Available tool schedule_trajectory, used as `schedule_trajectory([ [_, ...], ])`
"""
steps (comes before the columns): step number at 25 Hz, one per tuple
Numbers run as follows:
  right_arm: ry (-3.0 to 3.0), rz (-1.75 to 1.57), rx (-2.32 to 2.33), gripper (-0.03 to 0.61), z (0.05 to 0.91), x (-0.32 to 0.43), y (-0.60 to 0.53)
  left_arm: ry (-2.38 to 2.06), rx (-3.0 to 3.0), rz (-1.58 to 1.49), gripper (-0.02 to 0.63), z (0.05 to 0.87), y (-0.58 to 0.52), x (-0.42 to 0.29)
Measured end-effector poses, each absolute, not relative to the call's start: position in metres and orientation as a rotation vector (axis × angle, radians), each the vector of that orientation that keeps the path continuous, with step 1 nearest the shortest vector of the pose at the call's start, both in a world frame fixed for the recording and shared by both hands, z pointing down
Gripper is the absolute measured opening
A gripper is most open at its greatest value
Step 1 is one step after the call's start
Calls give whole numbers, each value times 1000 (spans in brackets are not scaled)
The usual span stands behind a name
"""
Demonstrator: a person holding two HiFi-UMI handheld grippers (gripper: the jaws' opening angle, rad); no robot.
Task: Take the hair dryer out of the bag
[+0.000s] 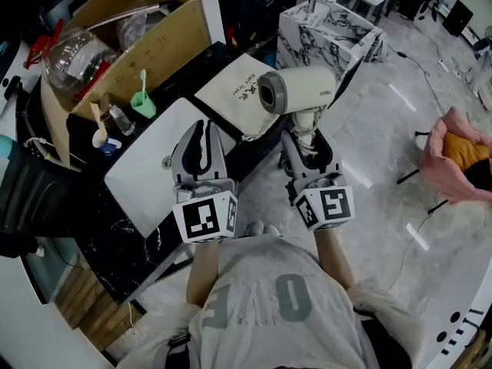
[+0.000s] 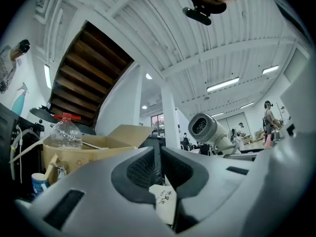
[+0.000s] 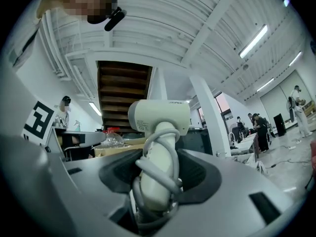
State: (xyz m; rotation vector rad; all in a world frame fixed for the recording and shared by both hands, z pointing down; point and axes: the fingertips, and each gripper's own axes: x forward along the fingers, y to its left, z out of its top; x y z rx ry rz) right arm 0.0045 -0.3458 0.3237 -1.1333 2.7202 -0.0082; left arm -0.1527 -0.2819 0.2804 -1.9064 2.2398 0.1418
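A cream hair dryer (image 1: 300, 89) is up in the air, barrel level and its round end toward the camera. My right gripper (image 1: 306, 141) is shut on its handle, which has the grey cord wound round it (image 3: 160, 177). The right gripper view shows the dryer (image 3: 160, 117) standing upright out of the jaws. The white printed bag (image 1: 234, 91) lies flat on the black table, behind and below the dryer. My left gripper (image 1: 201, 138) hovers left of the dryer, fingers drawn together with nothing between them. From the left gripper view, the bag (image 2: 165, 199) shows below the jaws and the dryer (image 2: 205, 128) to the right.
A cardboard box (image 1: 131, 37) with a clear plastic bottle (image 1: 69, 56) stands at the back left. A white board (image 1: 154, 160) lies on the black table (image 1: 92, 221) under my left gripper. A marble block (image 1: 323, 29) is at the back; a pink item (image 1: 461, 156) is on the floor at right.
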Motion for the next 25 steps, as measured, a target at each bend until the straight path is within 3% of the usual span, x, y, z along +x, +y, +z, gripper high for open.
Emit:
schedule_trajectory([
  [7,2768,-17,-1119,233,330,0,-341,2315,-1898,135,37,296,-278,-164],
  [25,2761,-6,-1142,232,326,6,-350,2339,-1915,157,35,302,-288,-167],
])
